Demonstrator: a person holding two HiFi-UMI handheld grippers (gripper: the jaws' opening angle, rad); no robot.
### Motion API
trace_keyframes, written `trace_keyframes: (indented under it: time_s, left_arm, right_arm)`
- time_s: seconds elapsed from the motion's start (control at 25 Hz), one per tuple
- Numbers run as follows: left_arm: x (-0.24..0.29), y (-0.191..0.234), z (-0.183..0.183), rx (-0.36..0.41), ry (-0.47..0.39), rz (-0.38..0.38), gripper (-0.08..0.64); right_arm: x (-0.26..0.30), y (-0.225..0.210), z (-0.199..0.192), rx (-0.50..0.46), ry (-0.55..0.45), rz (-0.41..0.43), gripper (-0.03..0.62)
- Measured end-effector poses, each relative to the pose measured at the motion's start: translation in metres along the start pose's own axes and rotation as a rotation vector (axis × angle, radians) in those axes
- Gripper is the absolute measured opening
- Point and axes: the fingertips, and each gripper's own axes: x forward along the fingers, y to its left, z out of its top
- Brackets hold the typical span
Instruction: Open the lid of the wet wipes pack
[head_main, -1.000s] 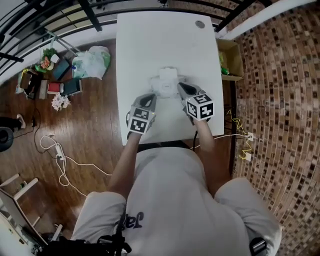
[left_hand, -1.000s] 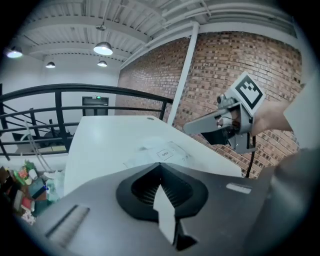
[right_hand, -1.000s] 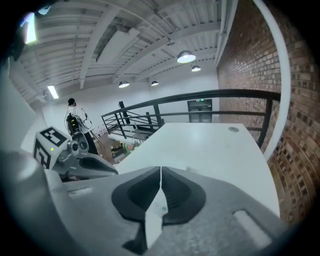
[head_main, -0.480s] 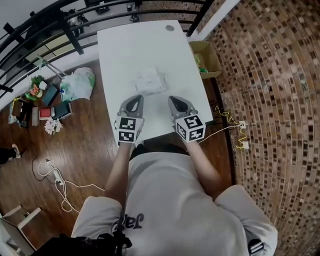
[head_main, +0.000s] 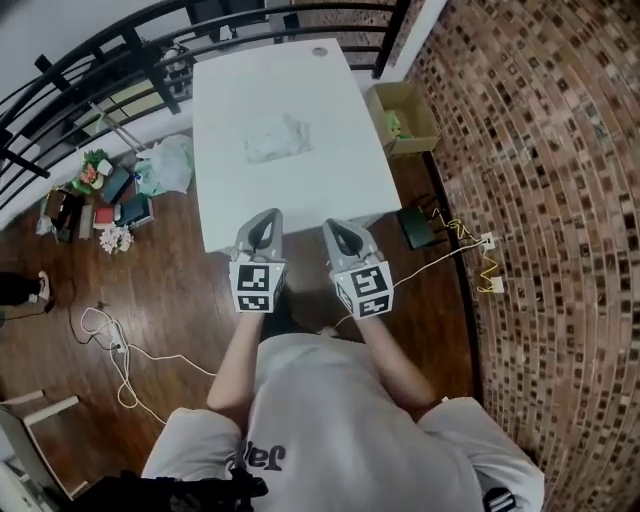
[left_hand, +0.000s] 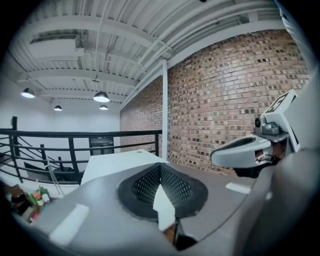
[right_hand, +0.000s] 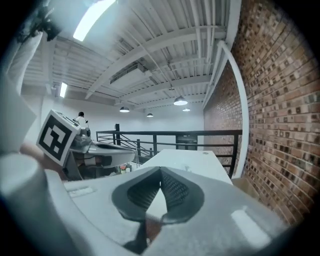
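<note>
The wet wipes pack (head_main: 272, 138) lies alone near the middle of the desk (head_main: 330, 180), a pale shape too blurred to show whether its lid is up or down. Judge that first. If the flap already stands open, the work looks done and pulling away is right. If it is still shut, you will need to go back in.

Both tools sit well short of the pack, just off the desk's near edge. The left gripper (head_main: 264, 226) has its jaws pressed together with nothing between them, and so does the right gripper (head_main: 338, 232). For a return, part the jaws of the working gripper before you reach the pack, not over it. Use the other gripper to pin the soft pack body flat beside the lid. Then catch the flap's free lip and swing it up about its hinge rather than tugging the whole pack across the desk.

A second ago both grippers were over the desk, flanking the pack closely on either side. Half a second ago they had drawn partway toward the near edge. Now they are clear of the pack altogether, and the pack sits farther up the head view.
</note>
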Motion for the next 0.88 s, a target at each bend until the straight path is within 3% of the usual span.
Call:
trace_keyframes:
  time_s: [0.16,0.24,0.44,0.68,0.88]
  left_arm:
    - [-0.062,-0.089,-0.036,0.024,0.090,0.017,0.017]
    - [-0.093,-0.110,-0.039,0.030,0.112,0.041,0.017]
    - [-0.145,-0.102,0.007,0.013,0.009,0.142,0.015]
    - [-0.186,-0.087,0.069,0.078,-0.115,0.171,0.005]
    - [-0.219,-0.056,0.079,0.050,-0.184,0.226,0.005]
  right_arm:
    - [-0.077,0.002,-0.056,0.112,0.054,-0.030,-0.008]
    - [-0.106,0.005,-0.064,0.142,0.072,-0.030,-0.008]
    - [-0.150,0.023,-0.012,0.069,-0.035,-0.010,-0.009]
    - [-0.165,0.030,0.058,0.028,-0.191,-0.080,-0.008]
    - [-0.172,0.067,0.086,0.001,-0.238,-0.073,-0.009]
